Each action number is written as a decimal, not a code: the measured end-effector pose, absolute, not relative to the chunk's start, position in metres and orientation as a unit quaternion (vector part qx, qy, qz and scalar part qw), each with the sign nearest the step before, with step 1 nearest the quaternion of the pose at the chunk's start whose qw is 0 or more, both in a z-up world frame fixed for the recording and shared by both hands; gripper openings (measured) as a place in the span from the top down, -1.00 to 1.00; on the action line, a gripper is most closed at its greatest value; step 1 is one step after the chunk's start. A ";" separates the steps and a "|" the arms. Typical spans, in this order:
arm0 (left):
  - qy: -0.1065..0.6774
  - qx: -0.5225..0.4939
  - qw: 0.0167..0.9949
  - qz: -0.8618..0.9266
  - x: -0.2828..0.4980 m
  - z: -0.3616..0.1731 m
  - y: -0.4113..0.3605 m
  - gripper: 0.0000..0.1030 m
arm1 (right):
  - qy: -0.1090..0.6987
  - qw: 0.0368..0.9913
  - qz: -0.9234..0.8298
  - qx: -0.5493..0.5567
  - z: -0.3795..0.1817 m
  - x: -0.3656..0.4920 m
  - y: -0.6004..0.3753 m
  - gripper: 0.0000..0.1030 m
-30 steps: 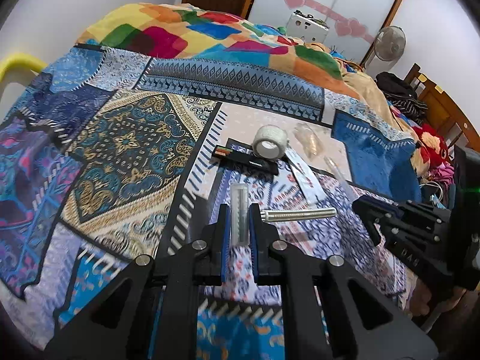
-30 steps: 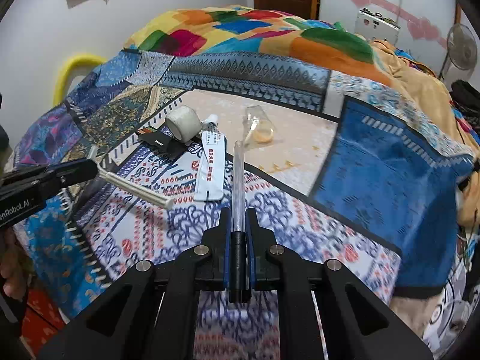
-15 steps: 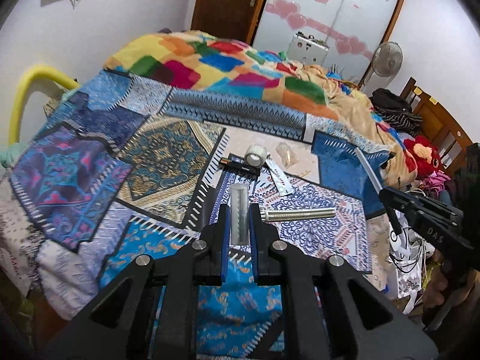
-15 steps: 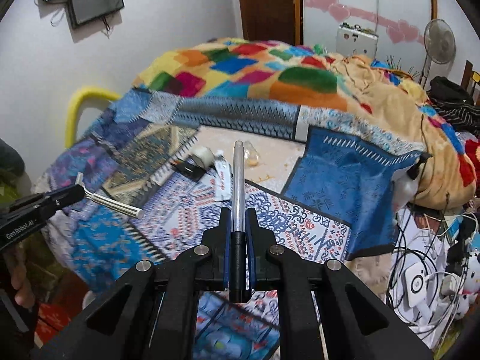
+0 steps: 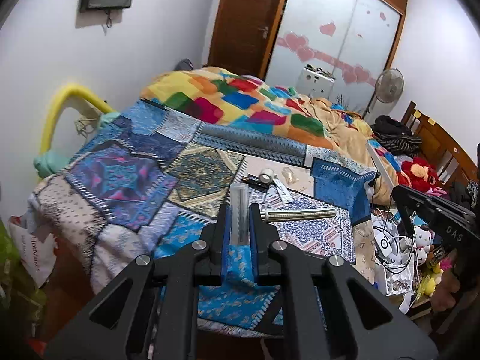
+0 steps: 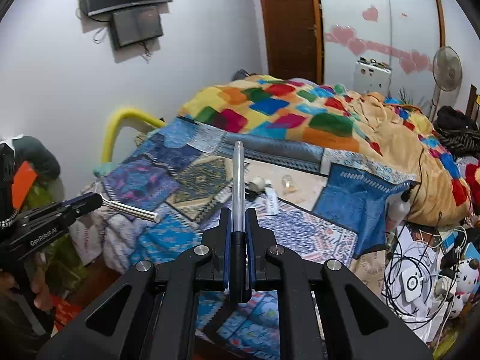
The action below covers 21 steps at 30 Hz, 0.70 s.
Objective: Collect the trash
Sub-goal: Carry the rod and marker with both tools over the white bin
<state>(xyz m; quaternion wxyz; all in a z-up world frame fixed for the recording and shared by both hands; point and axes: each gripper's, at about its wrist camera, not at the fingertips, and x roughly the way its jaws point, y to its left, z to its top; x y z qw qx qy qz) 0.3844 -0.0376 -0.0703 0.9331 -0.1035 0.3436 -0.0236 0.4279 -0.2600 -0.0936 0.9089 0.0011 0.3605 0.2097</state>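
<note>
My left gripper (image 5: 239, 219) is shut on a silver razor (image 5: 239, 210), whose metal handle (image 5: 298, 214) sticks out to the right. It also shows at the left of the right wrist view (image 6: 87, 202). My right gripper (image 6: 238, 225) is shut on a clear pen (image 6: 238, 180) with a black end, pointing up and forward. It also shows at the right of the left wrist view (image 5: 402, 193). On the bed remain a tape roll (image 5: 267, 175), a white tube (image 5: 282, 190), a black flat item (image 5: 255, 181) and a clear wrapper (image 5: 289, 174).
The bed (image 5: 126, 162) has a patterned blue cover and a multicoloured blanket (image 5: 240, 102). A yellow rail (image 5: 60, 105) stands at its left. Cables and toys (image 6: 420, 276) lie on the floor at right. A fan (image 6: 445, 69) and wardrobe (image 5: 330, 30) stand behind.
Both grippers have pulled back and up from the bed, each still holding its item. The bed and the things on it now look farther off.
</note>
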 end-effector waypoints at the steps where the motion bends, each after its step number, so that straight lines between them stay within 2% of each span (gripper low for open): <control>1: 0.341 -0.104 0.934 -0.020 0.377 -0.068 -0.035 0.79 | 0.358 0.909 0.215 0.002 -0.090 0.422 -0.256 0.83; 9: 0.322 -0.109 0.940 0.013 0.318 -0.053 0.001 0.79 | 0.349 0.902 0.254 0.002 -0.073 0.383 -0.224 0.83; 21: 0.316 -0.126 0.937 0.081 0.240 -0.059 0.074 0.79 | 0.354 0.879 0.318 -0.023 -0.076 0.330 -0.150 0.83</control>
